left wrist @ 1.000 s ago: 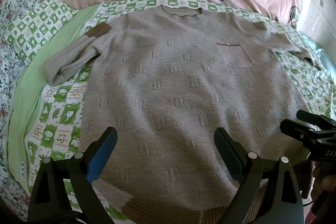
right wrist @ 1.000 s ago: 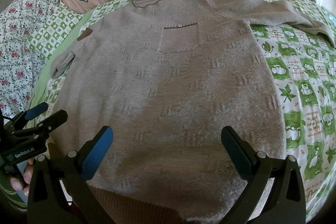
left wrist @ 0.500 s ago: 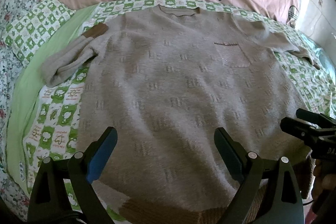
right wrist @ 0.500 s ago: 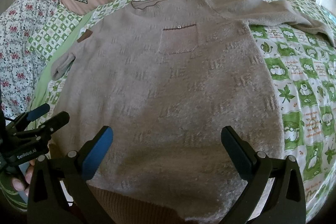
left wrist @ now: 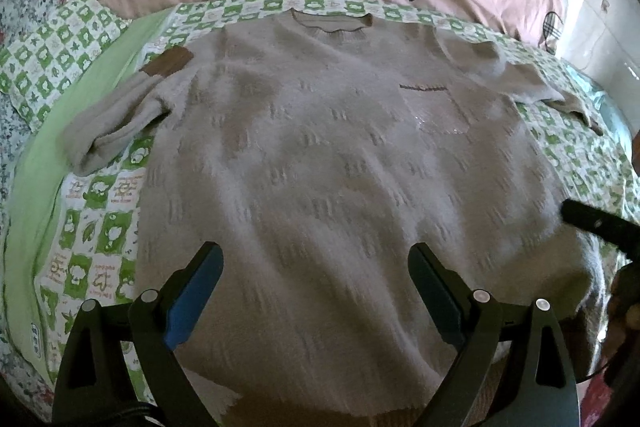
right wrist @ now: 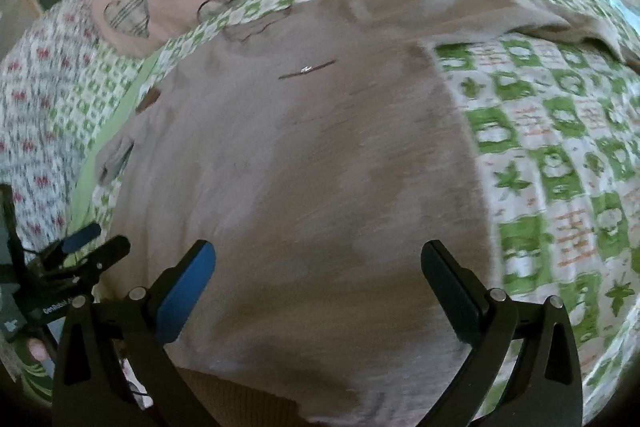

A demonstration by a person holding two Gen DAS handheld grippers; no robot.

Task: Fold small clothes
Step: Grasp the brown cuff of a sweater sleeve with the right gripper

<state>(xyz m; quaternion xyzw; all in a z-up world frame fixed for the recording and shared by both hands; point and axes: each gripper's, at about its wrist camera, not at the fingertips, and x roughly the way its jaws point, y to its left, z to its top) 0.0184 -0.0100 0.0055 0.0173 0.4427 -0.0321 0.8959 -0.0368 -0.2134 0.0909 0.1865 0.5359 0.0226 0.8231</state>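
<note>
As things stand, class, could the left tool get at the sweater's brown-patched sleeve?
Probably yes: the left tool is open, and the sleeve lies uncovered on the bedsheet, with nothing between.

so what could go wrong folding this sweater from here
The sleeve on the left is already bunched on the bed; folding over it may leave a lump. The other sleeve trails far out and could be left hanging outside the fold. The left gripper and right gripper are both open above the sweater near its hem, so a shallow pinch may catch only one layer.
</note>
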